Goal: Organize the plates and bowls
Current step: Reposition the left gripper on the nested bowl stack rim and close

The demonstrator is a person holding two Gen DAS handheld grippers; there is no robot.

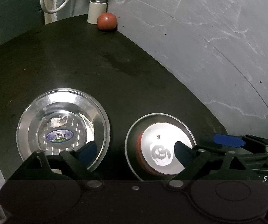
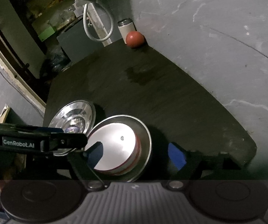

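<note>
On the dark table (image 1: 115, 71) a shiny steel bowl (image 1: 63, 130) with an oval sticker stands at the left. To its right is a steel plate (image 1: 134, 136) bearing an upturned silver bowl with a red band (image 1: 163, 145). My left gripper (image 1: 135, 154) is open, one finger over the steel bowl's near rim, the other over the upturned bowl. In the right wrist view my right gripper (image 2: 135, 155) is open astride the near part of the steel plate (image 2: 145, 130) and upturned bowl (image 2: 115, 145), pads apart from them. The steel bowl (image 2: 74, 115) lies behind it to the left.
A red ball-like fruit (image 1: 107, 21) and a white can (image 1: 97, 9) stand at the table's far edge against the grey wall (image 1: 208, 37). A white cable loop (image 2: 98, 28) hangs behind. Clutter and a doorway (image 2: 22, 37) lie beyond the table's left edge.
</note>
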